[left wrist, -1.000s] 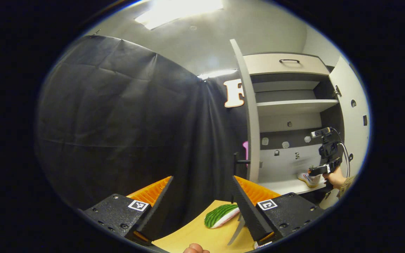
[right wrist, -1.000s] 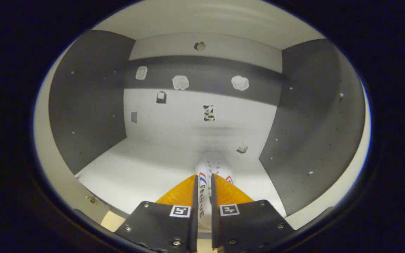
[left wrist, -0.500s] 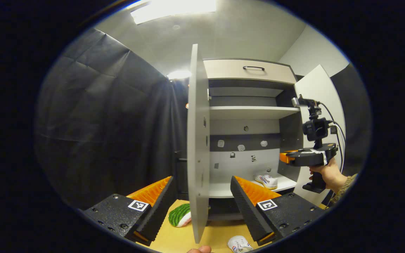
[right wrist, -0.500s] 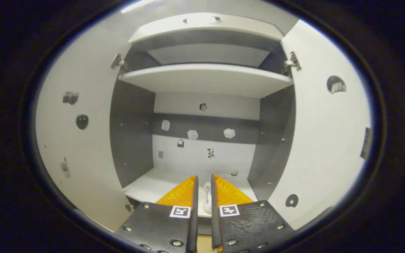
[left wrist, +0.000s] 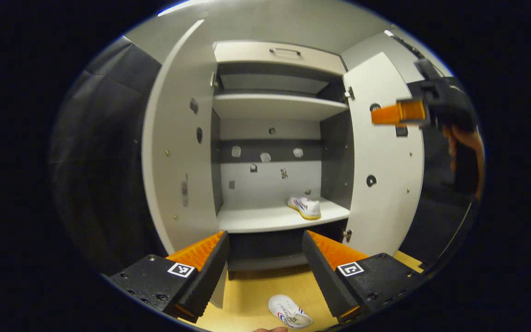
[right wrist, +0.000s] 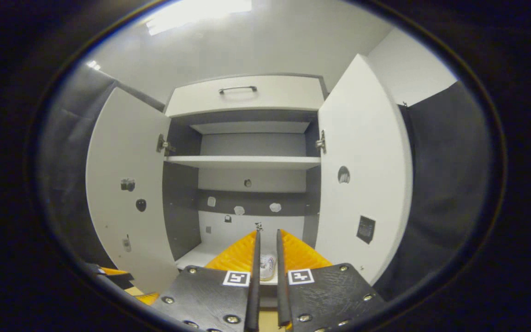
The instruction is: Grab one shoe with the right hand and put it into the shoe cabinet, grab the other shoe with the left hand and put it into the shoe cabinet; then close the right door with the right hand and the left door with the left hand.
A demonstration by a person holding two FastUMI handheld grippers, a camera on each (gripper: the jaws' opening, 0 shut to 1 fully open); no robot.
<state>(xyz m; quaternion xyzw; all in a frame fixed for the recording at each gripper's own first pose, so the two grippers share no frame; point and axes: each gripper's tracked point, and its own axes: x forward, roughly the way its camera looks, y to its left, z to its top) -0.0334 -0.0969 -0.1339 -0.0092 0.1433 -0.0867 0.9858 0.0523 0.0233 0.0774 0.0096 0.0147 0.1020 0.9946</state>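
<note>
- Two doors of your shoe cabinet (left wrist: 277, 50) stand swung wide: the left door (left wrist: 178, 152) and the right door (left wrist: 385, 175).
- Your left hand-held gripper (left wrist: 264, 272) has its fingers spread apart and grips nothing.
- One white shoe (left wrist: 289, 314) lies on the wooden floor (left wrist: 251, 299), low between those fingers.
- Its mate, the other shoe (left wrist: 304, 207), sits on the lower shelf (left wrist: 256, 220), toward the right side.
- Your right hand-held gripper (right wrist: 266, 281) is nearly pressed together with only a thin gap, pinching nothing, aimed at the cabinet from outside.
</note>
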